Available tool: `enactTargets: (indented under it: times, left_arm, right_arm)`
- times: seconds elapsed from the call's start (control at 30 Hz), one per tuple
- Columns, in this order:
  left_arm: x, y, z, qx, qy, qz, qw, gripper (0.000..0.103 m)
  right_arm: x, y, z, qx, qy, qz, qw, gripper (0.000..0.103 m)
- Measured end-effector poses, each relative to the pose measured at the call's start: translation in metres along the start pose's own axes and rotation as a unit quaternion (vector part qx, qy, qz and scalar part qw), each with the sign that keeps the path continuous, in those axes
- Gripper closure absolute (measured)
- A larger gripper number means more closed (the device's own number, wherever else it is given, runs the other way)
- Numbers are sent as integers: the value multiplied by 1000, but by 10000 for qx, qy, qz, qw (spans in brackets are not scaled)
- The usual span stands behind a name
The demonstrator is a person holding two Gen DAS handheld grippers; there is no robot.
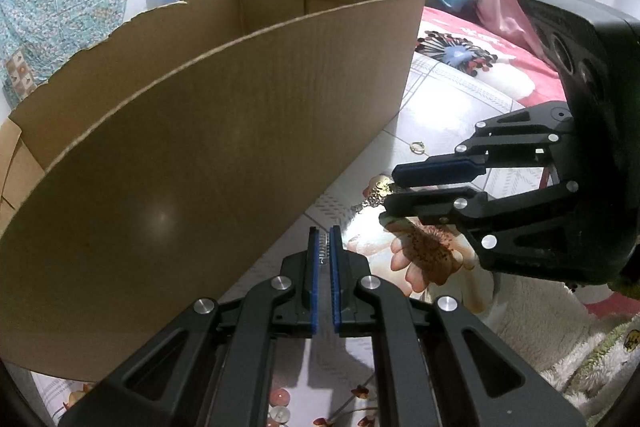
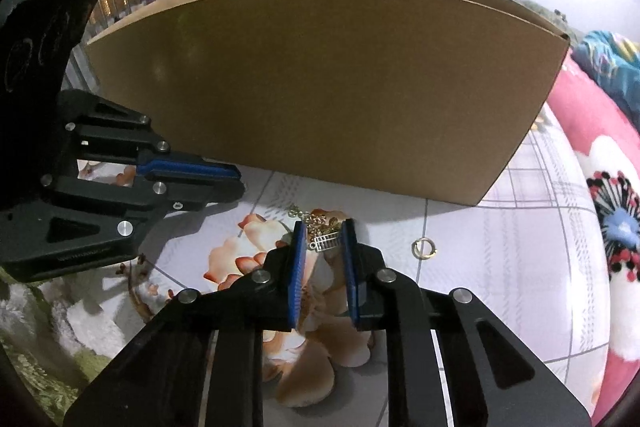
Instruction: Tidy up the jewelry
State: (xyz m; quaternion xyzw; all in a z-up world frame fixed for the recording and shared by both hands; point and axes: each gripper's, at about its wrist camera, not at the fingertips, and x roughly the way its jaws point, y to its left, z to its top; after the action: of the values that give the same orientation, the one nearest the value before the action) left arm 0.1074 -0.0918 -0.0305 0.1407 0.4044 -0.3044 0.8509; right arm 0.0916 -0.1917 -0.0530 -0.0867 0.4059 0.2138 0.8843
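Gold chain (image 2: 320, 223) heaped on flowered bedsheet (image 2: 500, 267), between right gripper (image 2: 323, 233) fingertips; jaws narrow, whether they pinch it unclear. Ring (image 2: 424, 249) at its 3 o'clock. Cardboard box (image 2: 320, 87) at 12. Left gripper (image 1: 325, 241) closed on a small silver piece (image 1: 325, 247).

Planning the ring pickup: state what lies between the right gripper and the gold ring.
Only bare bedsheet separates the right gripper from the gold ring, in the right wrist view.

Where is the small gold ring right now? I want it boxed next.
The gold ring lies loose on the bedsheet, right of the right gripper and just in front of the cardboard box.
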Motion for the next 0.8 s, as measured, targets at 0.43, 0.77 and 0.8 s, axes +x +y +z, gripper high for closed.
enactTargets:
  times: [0.43, 0.77, 0.8]
  left_arm:
    - [-3, 1, -1, -5, -18, 20, 10000, 99]
    - [-5, -2, -1, -37, -1, 68, 10000, 99]
    - [-5, -2, -2, -41, -1, 72, 10000, 99]
  right_arm:
    - [-17, -19, 1, 273, -81, 126, 9995, 94]
    - [7, -8, 7, 178, 61, -234, 9995, 89]
    - [7, -6, 7, 194, 72, -254, 9995, 95]
